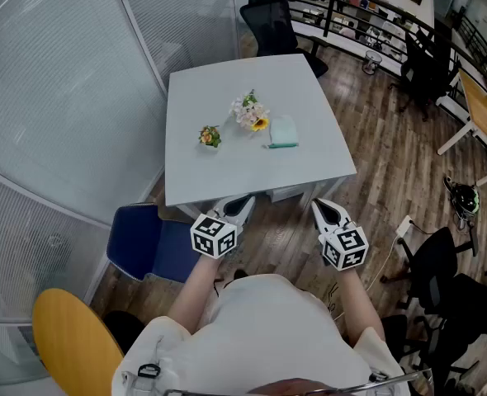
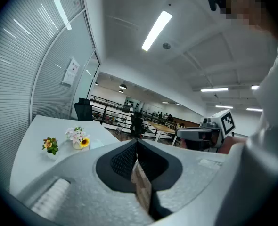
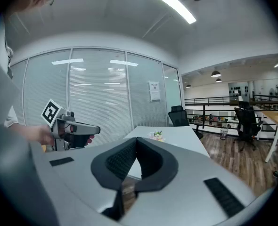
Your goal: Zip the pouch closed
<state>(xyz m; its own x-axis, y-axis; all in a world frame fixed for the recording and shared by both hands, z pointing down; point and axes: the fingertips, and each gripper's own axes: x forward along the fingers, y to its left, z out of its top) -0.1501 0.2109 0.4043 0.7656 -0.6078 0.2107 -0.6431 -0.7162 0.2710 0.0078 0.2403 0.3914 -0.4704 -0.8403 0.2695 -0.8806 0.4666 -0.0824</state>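
The left tool (image 1: pixel 242 204) is closed: in the left gripper view its two dark padded jaws meet at their tips with nothing between them. The right tool (image 1: pixel 319 205) is closed and empty too, its jaws pressed together in the right gripper view. Both tools are held close to the person's body, side by side and apart from each other, short of the near edge of the white table (image 1: pixel 196 172).

The pouch (image 1: pixel 283 132), pale teal, lies flat on the table well ahead of both tools, nearer the right tool's side than the left's. Neither tool touches it. Whether its zip is open or shut cannot be told from here.

Just beyond and left of the pouch, as seen from the tools, stands a flower bunch (image 1: pixel 250 112). A small potted plant (image 1: pixel 210 136) sits further left, ahead of the left tool. A blue chair (image 1: pixel 144 244) stands just left of the left tool
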